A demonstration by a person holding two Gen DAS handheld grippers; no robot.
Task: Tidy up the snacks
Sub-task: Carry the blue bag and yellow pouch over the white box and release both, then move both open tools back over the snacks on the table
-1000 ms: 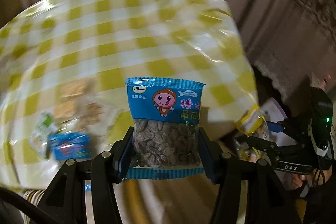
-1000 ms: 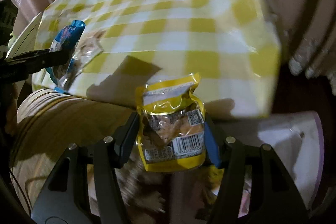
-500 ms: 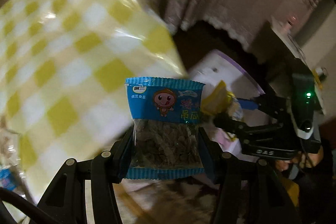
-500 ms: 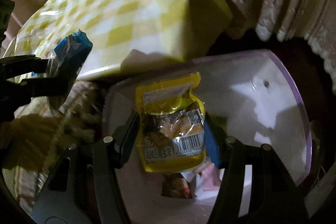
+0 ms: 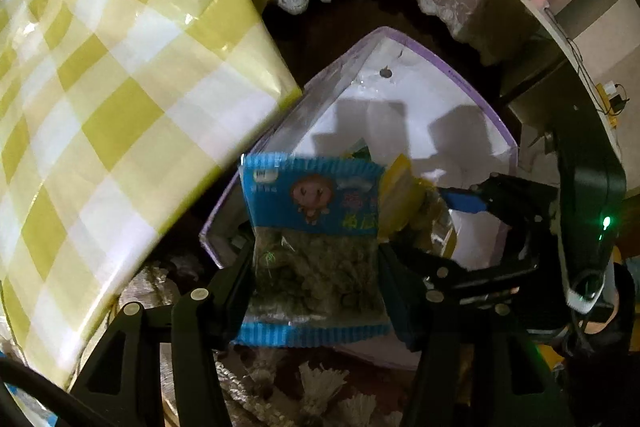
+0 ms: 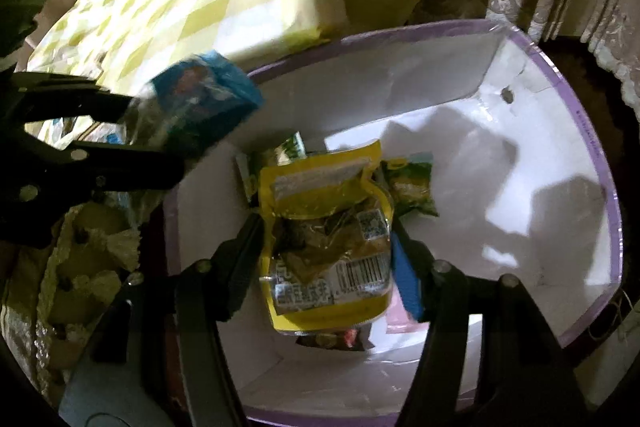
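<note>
Blue packet: the blue packet [image 5: 312, 251] of dark seeds sat upright between the fingers of the left tongs [image 5: 316, 267], pinched at both side edges, its crimped top just over the near rim of the box.
Yellow pouch: the yellow pouch [image 6: 328, 247] was pinched the same way in the right tongs [image 6: 328, 259], barcode side facing the camera, hanging well inside the box mouth.
Box: the white box [image 6: 552, 163] with a purple rim lay ahead of and below both tongs; a few snacks already lay at its bottom, among them a green packet [image 6: 412, 187] just beyond the pouch's right edge.
Left tongs from the other side: in the right wrist view the left tongs [image 6: 160, 131] came in from the left, the blue packet [image 6: 200, 99] poised at the box's left rim, not clearly past it.
Worktop: the checked worktop [image 5: 100, 87] stood to the left of both tongs, its corner just beside the box rim.
Step in hand (judgement): dropping both snacks into the box.
Doing it well: the pouch looked ready to release as it hung; the blue packet probably needed carrying further right, fully over the opening, so it would not catch on the rim or fall between box and worktop.
Spacing: the two tongs sat close together, so releasing one at a time would likely avoid a knock.
</note>
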